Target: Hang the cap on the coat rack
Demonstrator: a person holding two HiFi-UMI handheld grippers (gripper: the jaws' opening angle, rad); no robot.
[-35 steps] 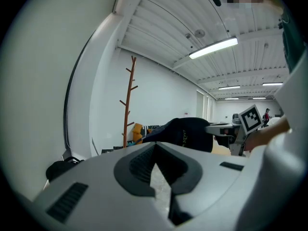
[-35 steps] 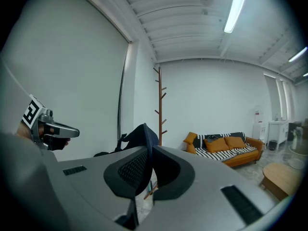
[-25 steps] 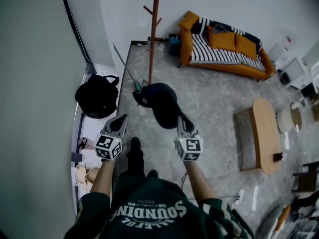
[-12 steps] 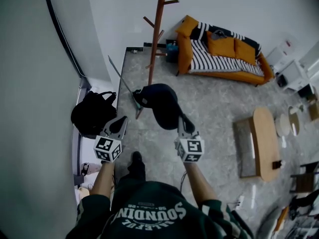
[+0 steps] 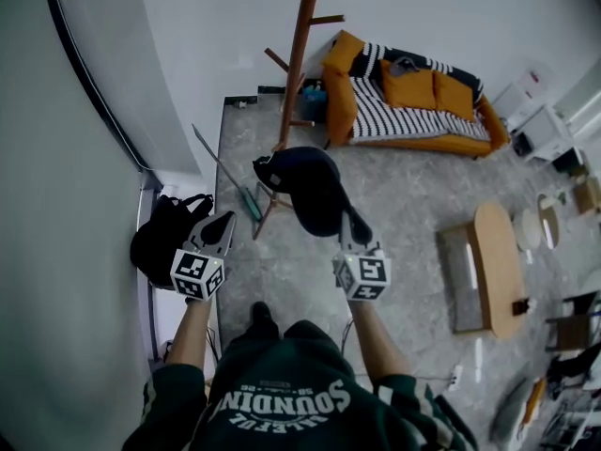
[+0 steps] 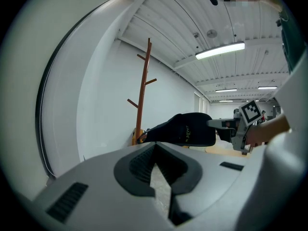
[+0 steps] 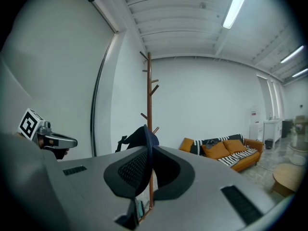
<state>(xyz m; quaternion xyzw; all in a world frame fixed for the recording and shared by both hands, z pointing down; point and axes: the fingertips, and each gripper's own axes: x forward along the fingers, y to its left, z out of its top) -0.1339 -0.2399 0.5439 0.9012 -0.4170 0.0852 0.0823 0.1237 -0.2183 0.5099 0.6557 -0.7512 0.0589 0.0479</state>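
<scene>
dark navy cap, reddish-brown coat rack

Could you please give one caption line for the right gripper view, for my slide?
Right gripper, jaws shut on the dark cap, faces the wooden coat rack; orange sofa at right.

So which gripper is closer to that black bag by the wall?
Left. The left gripper hangs right beside the black bag, empty. The right gripper is farther off to the right, holding the cap.
</scene>
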